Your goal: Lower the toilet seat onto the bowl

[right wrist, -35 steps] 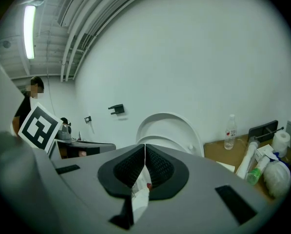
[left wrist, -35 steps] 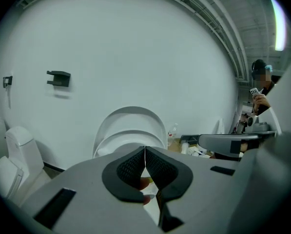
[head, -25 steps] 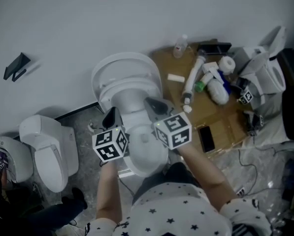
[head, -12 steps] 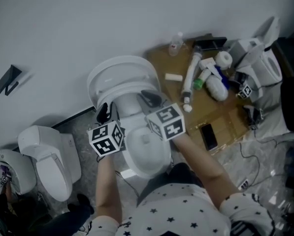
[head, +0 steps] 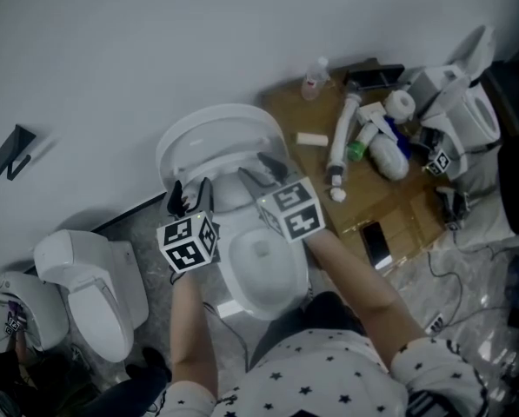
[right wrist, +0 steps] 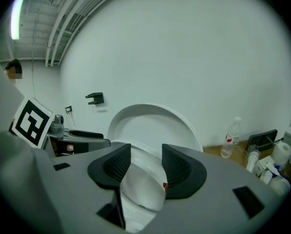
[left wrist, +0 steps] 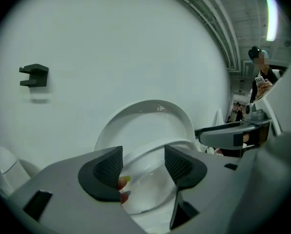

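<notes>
A white toilet stands against the wall, its bowl [head: 261, 263] below me. Its lid [head: 214, 133] is upright, and the seat ring [head: 209, 159] is raised in front of it. My left gripper [head: 189, 194] is at the seat's left side and my right gripper [head: 261, 172] at its right. The jaws of both have just been opening. In the left gripper view the left gripper [left wrist: 143, 162] is open, with the seat's rim [left wrist: 135, 156] showing past the gap, untouched. The right gripper [right wrist: 146, 162] is open too, with only the bowl behind its jaws.
A second toilet [head: 94, 289] stands at the left and another [head: 463, 111] at the far right. A brown board [head: 398, 211] on the right carries a water bottle [head: 316, 78], tubes and a phone [head: 376, 243]. A black bracket [head: 11, 150] is on the wall.
Both grippers have moved forward towards the raised seat and the wall. Their jaws, together a second ago, now stand apart.
</notes>
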### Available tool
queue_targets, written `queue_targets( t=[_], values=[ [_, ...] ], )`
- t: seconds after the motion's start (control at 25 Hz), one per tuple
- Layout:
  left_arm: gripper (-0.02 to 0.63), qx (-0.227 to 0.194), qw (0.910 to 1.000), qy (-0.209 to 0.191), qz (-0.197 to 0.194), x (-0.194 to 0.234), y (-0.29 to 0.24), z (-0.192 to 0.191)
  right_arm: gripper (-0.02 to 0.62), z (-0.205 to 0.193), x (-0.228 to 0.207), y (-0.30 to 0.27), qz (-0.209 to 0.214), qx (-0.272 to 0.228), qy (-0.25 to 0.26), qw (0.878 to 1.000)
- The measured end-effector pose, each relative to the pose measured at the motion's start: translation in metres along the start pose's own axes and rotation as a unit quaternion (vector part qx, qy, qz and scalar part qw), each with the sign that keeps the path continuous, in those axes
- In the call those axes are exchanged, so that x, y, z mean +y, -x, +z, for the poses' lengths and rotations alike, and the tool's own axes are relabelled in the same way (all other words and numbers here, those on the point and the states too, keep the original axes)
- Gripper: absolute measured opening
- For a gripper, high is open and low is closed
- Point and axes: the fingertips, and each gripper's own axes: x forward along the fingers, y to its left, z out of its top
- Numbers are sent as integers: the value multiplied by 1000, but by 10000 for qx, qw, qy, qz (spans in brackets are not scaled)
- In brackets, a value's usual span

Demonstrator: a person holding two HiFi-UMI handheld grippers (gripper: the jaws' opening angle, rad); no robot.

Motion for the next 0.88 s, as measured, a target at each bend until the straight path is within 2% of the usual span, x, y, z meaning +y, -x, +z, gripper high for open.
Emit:
queue_targets(
  t=[0.32, 0.88],
  values=[
    [261, 161, 9999, 33, -29, 9, -14, -5, 213, -6, -7, -22, -25, 126, 117, 9998],
    [259, 280, 9995, 109, 11, 16, -28, -12, 213, -12, -8, -39, 16, 321, 180, 9993]
  ],
)
